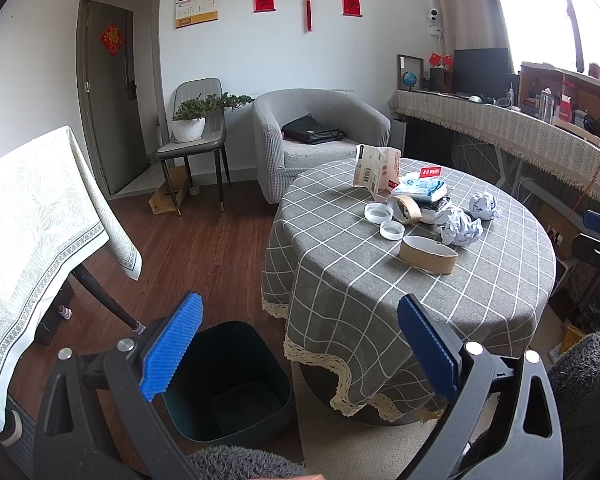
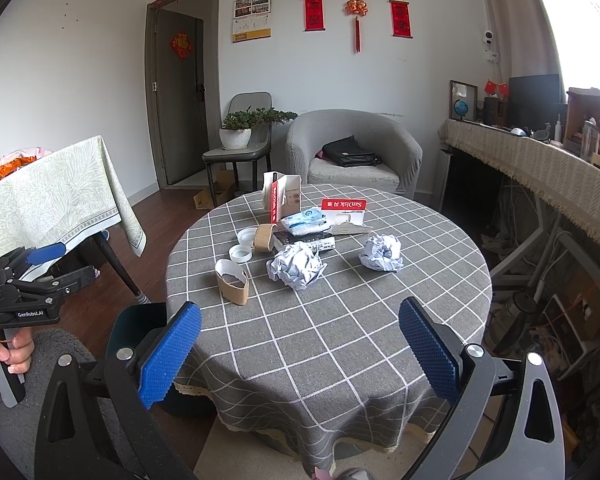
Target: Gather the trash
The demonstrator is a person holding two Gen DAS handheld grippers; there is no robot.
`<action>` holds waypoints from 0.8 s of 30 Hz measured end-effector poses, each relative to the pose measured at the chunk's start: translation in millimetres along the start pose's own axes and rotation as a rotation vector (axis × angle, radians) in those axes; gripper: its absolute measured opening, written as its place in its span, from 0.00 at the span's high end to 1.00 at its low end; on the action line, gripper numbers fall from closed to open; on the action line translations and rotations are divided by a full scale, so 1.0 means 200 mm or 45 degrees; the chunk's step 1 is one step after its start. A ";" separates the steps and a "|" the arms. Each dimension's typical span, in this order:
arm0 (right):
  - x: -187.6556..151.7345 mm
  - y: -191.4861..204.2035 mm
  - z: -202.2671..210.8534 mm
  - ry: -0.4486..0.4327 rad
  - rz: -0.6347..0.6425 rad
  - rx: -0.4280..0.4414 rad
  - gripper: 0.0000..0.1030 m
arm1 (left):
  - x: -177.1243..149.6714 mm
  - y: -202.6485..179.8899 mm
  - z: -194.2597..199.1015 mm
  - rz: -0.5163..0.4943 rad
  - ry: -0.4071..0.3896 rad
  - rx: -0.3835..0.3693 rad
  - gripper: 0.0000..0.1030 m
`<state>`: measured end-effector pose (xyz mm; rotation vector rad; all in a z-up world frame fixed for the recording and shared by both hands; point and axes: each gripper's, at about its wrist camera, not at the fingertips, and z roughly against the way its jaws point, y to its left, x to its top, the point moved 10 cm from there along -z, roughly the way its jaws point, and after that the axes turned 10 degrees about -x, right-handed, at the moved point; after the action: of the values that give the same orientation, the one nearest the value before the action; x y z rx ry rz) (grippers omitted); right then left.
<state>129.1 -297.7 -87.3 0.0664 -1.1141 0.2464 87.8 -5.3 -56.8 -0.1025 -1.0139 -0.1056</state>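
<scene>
Spread blue pads are seen on the left gripper [image 1: 298, 346] in its own view, with nothing held; a dark green bin [image 1: 236, 396] is set on the floor beside the round checked table [image 1: 340, 300]. From the right wrist, the right gripper [image 2: 300, 354] is likewise held agape, and crumpled paper [image 2: 296, 266], cardboard rolls [image 2: 233, 282] and white lids [image 2: 241, 253] are scattered on the table.

Trash [image 2: 296, 266] on table [image 2: 340, 340], bin [image 1: 236, 384] on floor – left of it
</scene>
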 end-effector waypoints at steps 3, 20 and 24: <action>0.00 0.00 -0.02 0.026 0.009 0.008 0.03 | 0.02 -0.03 0.00 0.000 -0.005 -0.011 0.03; 0.01 -0.11 -0.26 0.104 -0.060 0.093 0.03 | 0.15 -0.45 -0.32 -0.111 0.091 -0.193 0.03; -0.01 -0.17 -0.31 0.126 -0.089 0.110 0.03 | 0.12 -0.52 -0.43 -0.129 0.131 -0.211 0.03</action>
<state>191.5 -319.1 -113.7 0.1684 -1.0009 0.2327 158.9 -121.1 -76.8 -0.1946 -0.9065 -0.2848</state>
